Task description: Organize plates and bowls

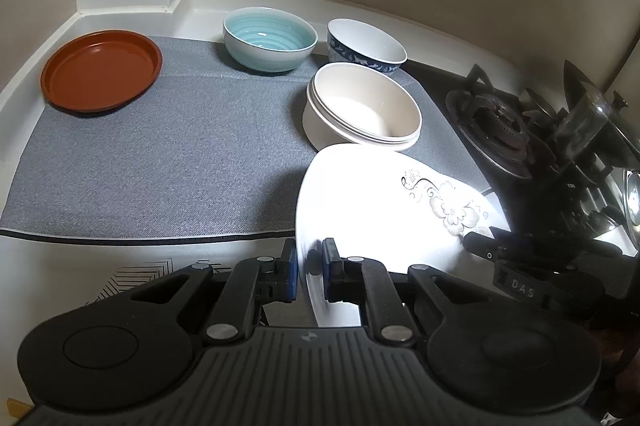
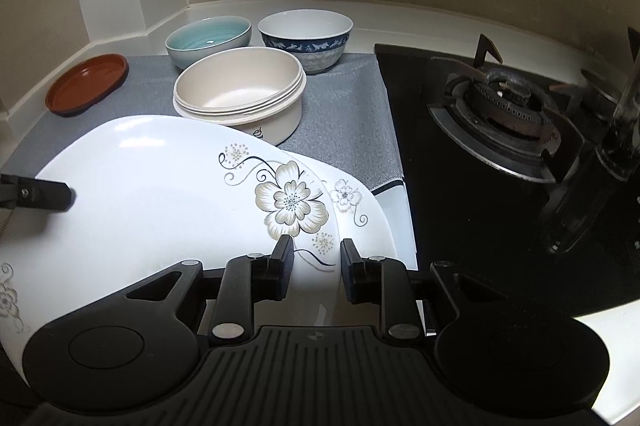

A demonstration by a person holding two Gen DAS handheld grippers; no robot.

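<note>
Left gripper (image 1: 310, 274): nearly closed, blue pads pinching the near rim of the upper flowered plate (image 1: 380, 210); plate tilted up off the counter, its face turned toward the right side.

Right gripper (image 2: 316, 270): jaws partly apart, straddling the near rim where the two white plates overlap; the right pad sits just outside the edge of the lower flowered plate (image 2: 362, 222). Can't tell whether the pads press on anything, so no firm grip claimed.

Key relation: both plates lie directly ahead of and under the right gripper, rims running left to right across its jaws. The upper plate leans over the lower one, so whichever comes away first has to slide or lift clear of the other. Left gripper has the upper; right is nearer the lower.

Just beyond: stack of cream bowls (image 2: 240, 94), close behind the plates' far edge. My guess: the main thing to hit if a plate swings forward.

Farther back: teal bowl (image 2: 208, 40) and blue-patterned bowl (image 2: 306, 38), side by side near the wall.

Far left: brown plate (image 1: 102, 70) alone on the grey mat (image 1: 180, 162), open mat between it and the bowls; a likely spot for stacking plates.

Right side: gas burner (image 2: 504, 102) on black hob, a dark glass bottle (image 2: 616, 130) near it, well clear of the plates.
</note>
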